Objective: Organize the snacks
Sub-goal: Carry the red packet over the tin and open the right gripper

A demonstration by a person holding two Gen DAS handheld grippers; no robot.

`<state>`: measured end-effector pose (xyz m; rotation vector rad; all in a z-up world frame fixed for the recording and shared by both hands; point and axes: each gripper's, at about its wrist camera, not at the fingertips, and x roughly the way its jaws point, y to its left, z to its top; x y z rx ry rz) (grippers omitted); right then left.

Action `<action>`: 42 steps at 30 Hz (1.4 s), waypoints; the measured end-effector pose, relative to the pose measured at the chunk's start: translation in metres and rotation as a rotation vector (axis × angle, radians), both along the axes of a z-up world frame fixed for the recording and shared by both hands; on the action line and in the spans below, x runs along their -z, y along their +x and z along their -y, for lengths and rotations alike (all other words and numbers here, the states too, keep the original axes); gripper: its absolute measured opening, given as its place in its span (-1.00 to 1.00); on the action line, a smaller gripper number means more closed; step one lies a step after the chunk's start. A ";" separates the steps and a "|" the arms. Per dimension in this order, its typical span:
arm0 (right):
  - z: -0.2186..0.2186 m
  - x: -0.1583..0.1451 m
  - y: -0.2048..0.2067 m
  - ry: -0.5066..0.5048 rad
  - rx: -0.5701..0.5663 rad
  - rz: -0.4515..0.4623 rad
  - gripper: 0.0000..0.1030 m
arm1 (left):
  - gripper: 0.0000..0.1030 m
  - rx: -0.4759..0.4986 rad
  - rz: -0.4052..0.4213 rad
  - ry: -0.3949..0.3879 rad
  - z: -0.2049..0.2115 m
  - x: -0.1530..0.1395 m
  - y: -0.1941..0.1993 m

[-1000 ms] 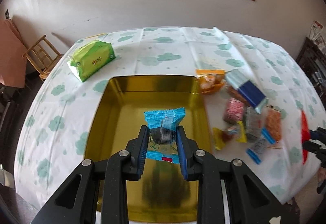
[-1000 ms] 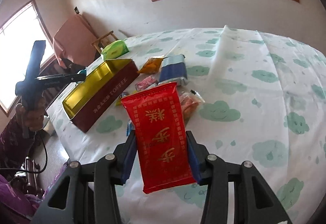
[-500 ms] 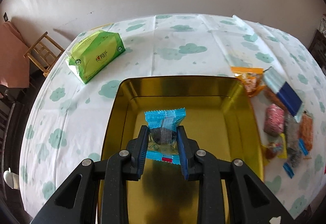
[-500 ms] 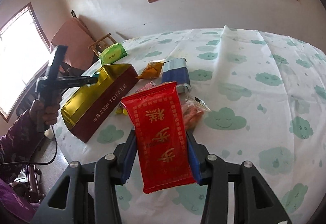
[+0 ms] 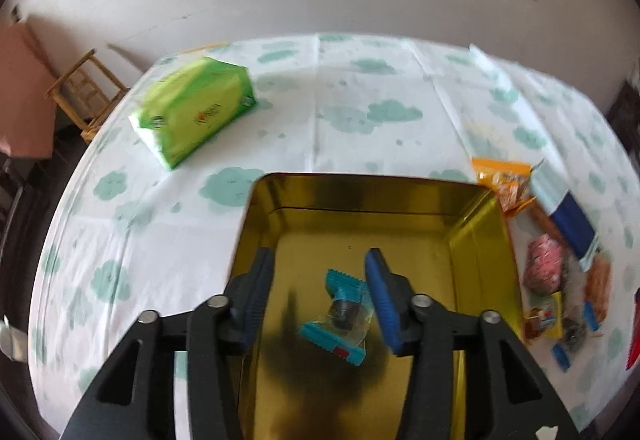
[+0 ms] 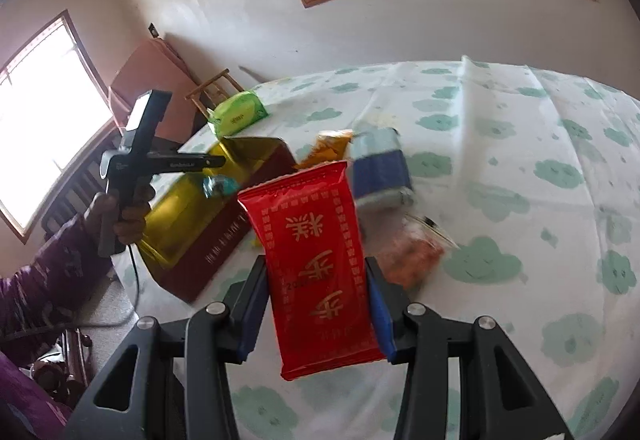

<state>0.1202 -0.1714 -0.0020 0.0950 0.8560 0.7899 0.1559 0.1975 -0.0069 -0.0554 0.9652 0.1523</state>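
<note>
My left gripper (image 5: 318, 278) is open above the gold tin (image 5: 486, 264). The small blue-edged snack packet (image 5: 340, 318) is free between and below the jaws, tilted, over the tin's floor. In the right wrist view the same packet (image 6: 218, 186) shows in the air over the tin (image 6: 224, 244), under the left gripper (image 6: 208, 162). My right gripper (image 6: 316, 288) is shut on a red packet with gold characters (image 6: 316, 260) and holds it above the tablecloth, right of the tin.
A green tissue pack (image 5: 196, 112) lies at the table's far left. A pile of loose snacks lies right of the tin: an orange bag (image 5: 502, 180), a blue-and-white pack (image 5: 568, 218), a pink packet (image 5: 542, 270). A wooden chair (image 5: 82, 94) stands beyond the table edge.
My left gripper has opened and let go of the blue-edged packet, which drops tilted toward the tin floor. The right gripper holds the red packet as before and has moved slightly toward the tin.
</note>
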 end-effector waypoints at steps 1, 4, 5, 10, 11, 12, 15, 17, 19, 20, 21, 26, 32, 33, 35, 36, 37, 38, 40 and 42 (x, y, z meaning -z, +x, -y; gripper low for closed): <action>-0.009 -0.004 0.002 0.010 -0.015 0.003 -0.10 | -0.02 -0.020 0.020 0.002 -0.002 -0.005 -0.007; -0.040 -0.017 0.010 0.051 -0.067 0.003 -0.10 | 0.17 -0.077 0.084 -0.011 -0.009 -0.021 -0.031; -0.050 -0.021 0.014 0.065 -0.082 -0.004 -0.10 | 0.25 -0.103 0.099 -0.014 -0.012 -0.026 -0.040; -0.119 -0.022 0.039 0.109 -0.142 -0.079 -0.10 | 0.38 -0.187 0.124 0.025 -0.016 -0.038 -0.073; -0.130 -0.020 0.043 0.103 -0.147 -0.090 -0.10 | 0.51 -0.194 0.121 0.031 -0.016 -0.039 -0.078; -0.145 -0.018 0.048 0.092 -0.149 -0.096 -0.10 | 0.61 -0.199 0.115 0.031 -0.015 -0.039 -0.085; -0.180 -0.009 0.059 0.085 -0.164 -0.132 -0.10 | 0.75 -0.208 0.108 0.029 -0.015 -0.040 -0.101; -0.201 -0.002 0.066 0.062 -0.172 -0.142 -0.10 | 0.86 -0.216 0.087 0.008 -0.018 -0.038 -0.107; -0.220 0.007 0.072 0.028 -0.169 -0.155 -0.10 | 0.87 -0.212 0.093 -0.032 -0.020 -0.037 -0.116; -0.227 0.011 0.076 0.011 -0.166 -0.158 -0.10 | 0.94 -0.211 0.095 -0.044 -0.021 -0.036 -0.120; -0.233 0.015 0.078 -0.003 -0.164 -0.158 -0.10 | 0.99 -0.214 0.095 -0.056 -0.022 -0.036 -0.122; -0.258 0.031 0.088 -0.094 -0.118 -0.138 -0.10 | 0.99 -0.246 0.078 -0.081 -0.024 -0.031 -0.135; -0.273 0.033 0.092 -0.137 -0.115 -0.113 -0.10 | 0.99 -0.221 0.143 -0.060 -0.017 -0.037 -0.151; -0.276 0.035 0.092 -0.152 -0.107 -0.109 -0.09 | 0.99 -0.219 0.153 -0.051 -0.016 -0.039 -0.152; -0.280 0.036 0.091 -0.168 -0.103 -0.096 -0.06 | 0.99 -0.206 0.163 -0.046 -0.012 -0.042 -0.154; -0.280 0.036 0.089 -0.163 -0.106 -0.092 -0.06 | 0.99 -0.203 0.164 -0.047 -0.011 -0.043 -0.155; -0.280 0.034 0.088 -0.150 -0.104 -0.091 -0.06 | 0.99 -0.198 0.164 -0.054 -0.011 -0.044 -0.154; -0.277 0.033 0.087 -0.135 -0.102 -0.094 -0.06 | 0.98 -0.189 0.164 -0.062 -0.010 -0.044 -0.154; -0.269 0.026 0.085 -0.081 -0.093 -0.096 -0.05 | 0.96 -0.164 0.163 -0.074 -0.006 -0.046 -0.153; -0.256 0.016 0.081 -0.034 -0.070 -0.082 -0.05 | 0.95 -0.137 0.172 -0.073 0.000 -0.048 -0.153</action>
